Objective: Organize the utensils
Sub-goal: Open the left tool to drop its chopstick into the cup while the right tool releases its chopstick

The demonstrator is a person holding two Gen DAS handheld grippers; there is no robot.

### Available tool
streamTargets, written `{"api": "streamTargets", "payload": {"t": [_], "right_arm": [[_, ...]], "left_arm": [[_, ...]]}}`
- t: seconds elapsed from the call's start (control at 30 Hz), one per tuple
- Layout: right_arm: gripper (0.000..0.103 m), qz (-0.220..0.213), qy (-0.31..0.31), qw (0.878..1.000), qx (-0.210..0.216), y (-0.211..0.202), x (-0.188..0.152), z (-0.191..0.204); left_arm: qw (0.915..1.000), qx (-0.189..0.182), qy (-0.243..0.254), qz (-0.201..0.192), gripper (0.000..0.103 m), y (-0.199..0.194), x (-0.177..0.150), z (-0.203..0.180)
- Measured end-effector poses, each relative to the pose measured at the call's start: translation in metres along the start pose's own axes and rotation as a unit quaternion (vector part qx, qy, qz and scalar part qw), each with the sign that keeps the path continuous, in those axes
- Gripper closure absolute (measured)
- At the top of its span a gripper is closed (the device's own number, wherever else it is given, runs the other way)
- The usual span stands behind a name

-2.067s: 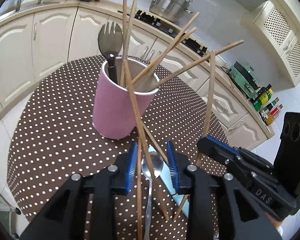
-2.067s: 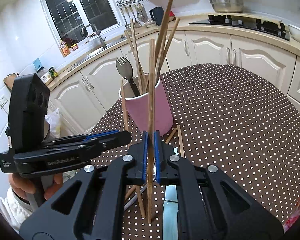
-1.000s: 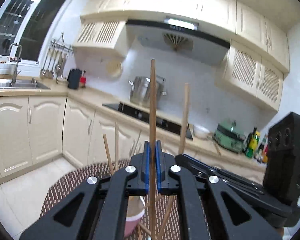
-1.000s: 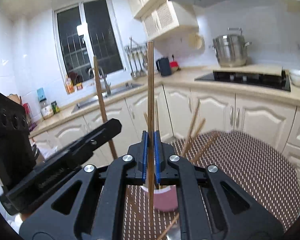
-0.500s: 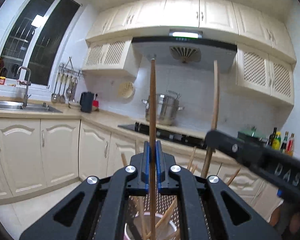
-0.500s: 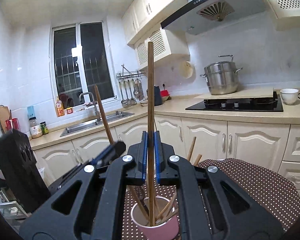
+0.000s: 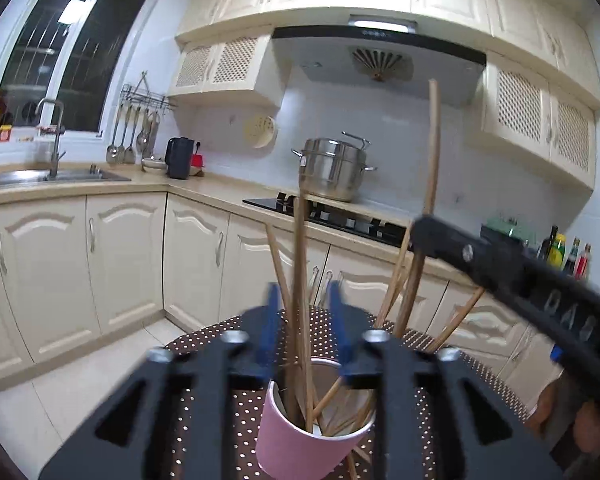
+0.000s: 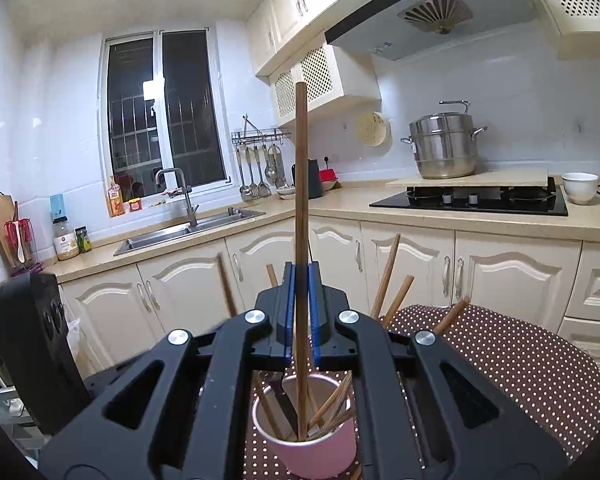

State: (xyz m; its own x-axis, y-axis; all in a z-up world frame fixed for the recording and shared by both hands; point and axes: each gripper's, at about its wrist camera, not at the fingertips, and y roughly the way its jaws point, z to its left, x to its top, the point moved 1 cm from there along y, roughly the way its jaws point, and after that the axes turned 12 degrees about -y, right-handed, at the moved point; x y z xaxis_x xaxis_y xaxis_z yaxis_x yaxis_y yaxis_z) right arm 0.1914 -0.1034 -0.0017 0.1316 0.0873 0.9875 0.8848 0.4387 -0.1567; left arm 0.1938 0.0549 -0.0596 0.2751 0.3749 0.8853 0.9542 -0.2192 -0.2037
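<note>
While left tongs [image 7: 304, 332] stand wide apart, one chopstick [image 7: 300, 280] rises between blades, not pinched, lower end already in pink cup [image 7: 304, 444] just below tongs. Cup on dotted desk [image 7: 220, 336], several more sticks leaning inside. Right tongs [image 8: 300, 312] narrow, clamped on second chopstick [image 8: 300, 184], upright, tip inside cup mouth directly under blades. Step in hand: dropping sticks into cup. Next move, likely: right tongs spread so stick falls in; left tongs withdraw straight up, without catching leaning sticks.
</note>
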Motion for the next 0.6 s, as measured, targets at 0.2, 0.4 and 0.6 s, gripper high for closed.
{"api": "streamTargets", "payload": {"t": [0.2,0.4,0.6], "right_arm": [[0.096,0.008,-0.001,1.000,-0.001,-0.006,-0.004,0.001],[0.096,0.020,-0.003,1.000,-0.004,-0.009,-0.011,0.004],[0.096,0.035,-0.013,0.999,-0.001,-0.007,-0.018,0.013]], "left_arm": [[0.9995,0.011,-0.029,0.010,0.063,-0.010,0.005,0.007],[0.9969,0.077,-0.017,-0.008,0.049,-0.025,0.009,0.012],[0.9938,0.109,-0.019,0.000,0.045,-0.031,0.012,0.018]]}}
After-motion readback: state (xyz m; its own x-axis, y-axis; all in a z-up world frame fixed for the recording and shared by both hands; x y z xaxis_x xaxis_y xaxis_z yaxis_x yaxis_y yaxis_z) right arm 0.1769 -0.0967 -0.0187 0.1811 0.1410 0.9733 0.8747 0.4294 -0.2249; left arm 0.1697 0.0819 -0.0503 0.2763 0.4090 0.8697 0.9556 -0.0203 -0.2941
